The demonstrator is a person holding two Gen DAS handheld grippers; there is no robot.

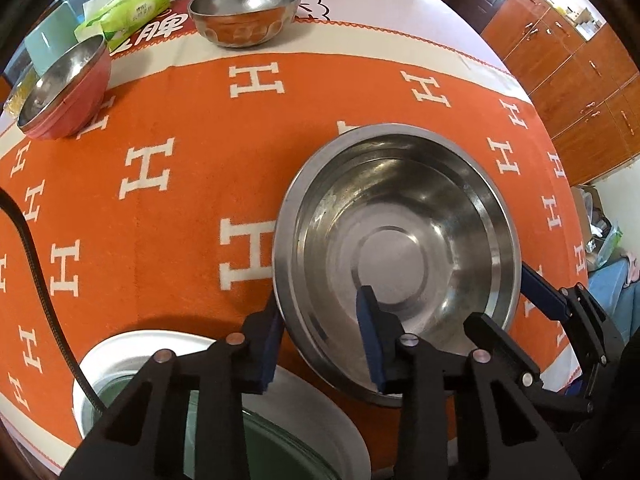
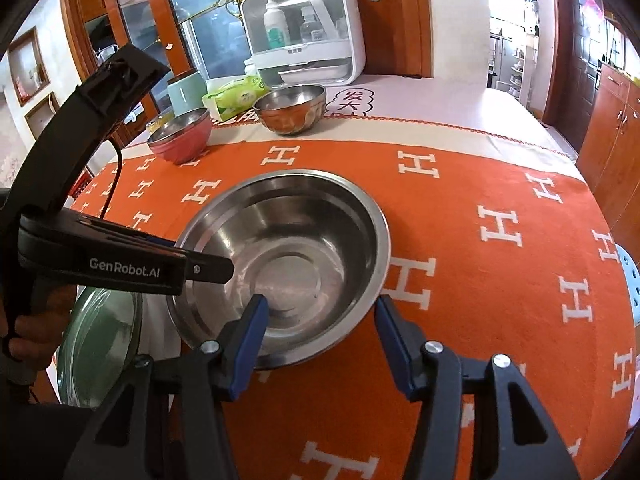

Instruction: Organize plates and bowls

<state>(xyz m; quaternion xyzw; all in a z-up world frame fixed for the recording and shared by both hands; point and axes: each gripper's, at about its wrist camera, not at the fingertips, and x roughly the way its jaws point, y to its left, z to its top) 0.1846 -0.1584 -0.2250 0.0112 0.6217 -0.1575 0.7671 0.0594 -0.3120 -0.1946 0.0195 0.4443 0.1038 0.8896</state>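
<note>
A large steel bowl stands on the orange tablecloth. My left gripper straddles its near-left rim: the outer pad lies against the rim and the inner pad's tip meets the inside wall, so it is shut on the bowl. My right gripper stands open across the near-right rim, one pad inside the bowl and the other just outside, with a gap to the wall. A red-sided steel bowl and a plain steel bowl sit at the back.
A white plate holding a green glass dish lies near the left front edge. A green tissue pack and a white cabinet box stand at the back. The table's edge curves down on the right, beside wooden cupboards.
</note>
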